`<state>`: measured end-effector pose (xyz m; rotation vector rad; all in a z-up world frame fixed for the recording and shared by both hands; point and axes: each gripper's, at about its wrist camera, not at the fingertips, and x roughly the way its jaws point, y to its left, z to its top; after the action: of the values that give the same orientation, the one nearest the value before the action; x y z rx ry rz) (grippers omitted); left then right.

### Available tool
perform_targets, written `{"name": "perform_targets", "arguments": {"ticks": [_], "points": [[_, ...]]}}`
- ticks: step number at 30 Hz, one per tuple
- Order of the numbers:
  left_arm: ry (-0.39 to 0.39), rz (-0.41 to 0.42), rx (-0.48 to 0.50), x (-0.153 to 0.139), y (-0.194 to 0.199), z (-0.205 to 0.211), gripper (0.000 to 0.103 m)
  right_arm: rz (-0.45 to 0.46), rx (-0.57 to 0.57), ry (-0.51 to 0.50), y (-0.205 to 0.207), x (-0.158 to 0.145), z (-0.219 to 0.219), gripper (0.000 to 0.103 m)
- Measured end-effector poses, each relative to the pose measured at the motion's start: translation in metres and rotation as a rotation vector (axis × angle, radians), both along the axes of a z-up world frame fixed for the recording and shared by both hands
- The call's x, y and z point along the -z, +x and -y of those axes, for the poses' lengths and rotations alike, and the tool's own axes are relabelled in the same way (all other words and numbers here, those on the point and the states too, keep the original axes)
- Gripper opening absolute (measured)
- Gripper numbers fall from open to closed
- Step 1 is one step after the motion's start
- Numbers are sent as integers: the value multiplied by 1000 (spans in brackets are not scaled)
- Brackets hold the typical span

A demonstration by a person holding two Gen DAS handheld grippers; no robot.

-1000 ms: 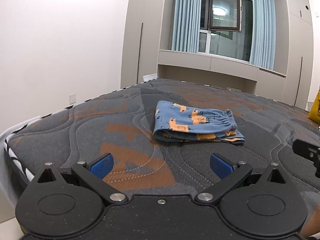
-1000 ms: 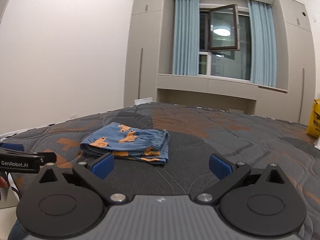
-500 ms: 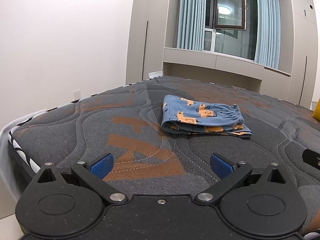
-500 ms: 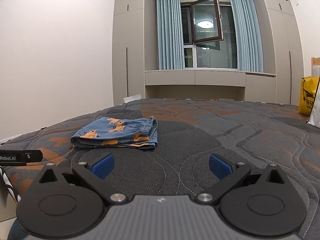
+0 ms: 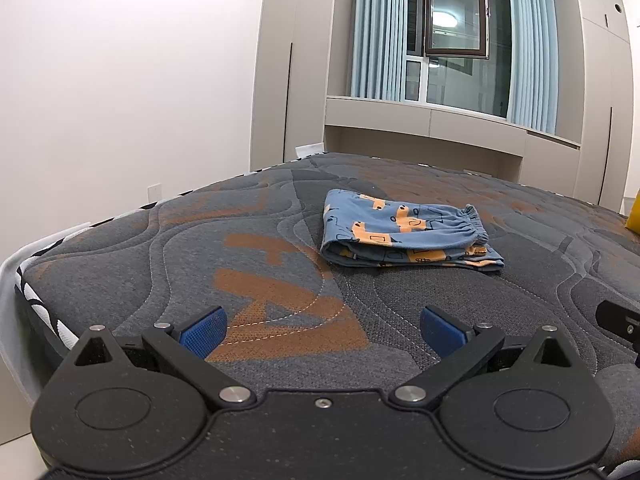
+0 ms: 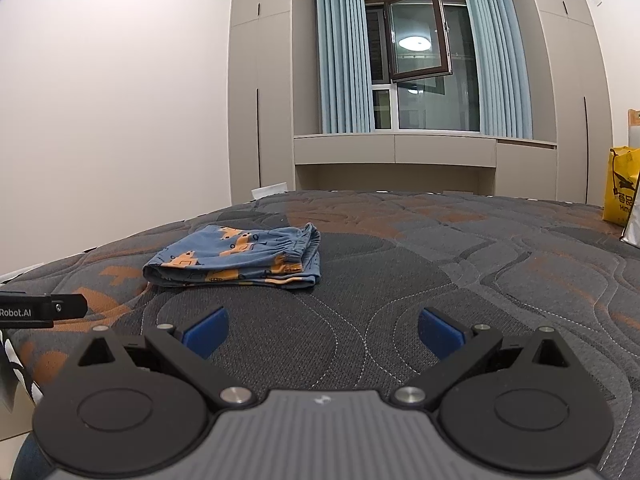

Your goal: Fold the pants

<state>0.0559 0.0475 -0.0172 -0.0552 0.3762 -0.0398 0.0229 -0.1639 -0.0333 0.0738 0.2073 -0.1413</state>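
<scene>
The pants [image 5: 404, 236] are seen lying on the mattress [image 5: 240, 264] as a compact folded stack, waistband elastic turned toward three o'clock in the left wrist view. They are found at about one o'clock from the left hand-held gripper [image 5: 322, 326] and eleven o'clock from the right hand-held gripper [image 6: 322, 328]. Both sets of jaws are spread wide with nothing between them, well apart from the cloth. Folding is judged finished, which would explain the distance kept.

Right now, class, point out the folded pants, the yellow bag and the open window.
folded pants [image 5: 404, 236], left wrist view, top blue layer.
yellow bag [image 6: 620, 188], right wrist view, printed front.
open window [image 6: 420, 36], right wrist view, swung-in glass pane.
</scene>
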Motion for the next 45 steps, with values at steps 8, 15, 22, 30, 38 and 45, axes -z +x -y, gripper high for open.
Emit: {"name": "perform_targets", "arguments": {"ticks": [8,15,22,30,38,45], "points": [[2,-2,5,0,1,1,102,-3,-1,3,0,0,-1,103],[1,-1,6,0,1,1,102,-8,-5,5,0,1,-1,103],[1,-1,6,0,0,1,102,-7,-5,5,0,1,-1,103],[1,-2,6,0,0,1,102,-9,-4,3,-1,1,-2,103],[2,-2,7,0,0,1,102,-11,-3,3,-1,2,-1,103],[2,-3,8,0,-1,2,102,-14,-3,2,-2,2,-1,103]]}}
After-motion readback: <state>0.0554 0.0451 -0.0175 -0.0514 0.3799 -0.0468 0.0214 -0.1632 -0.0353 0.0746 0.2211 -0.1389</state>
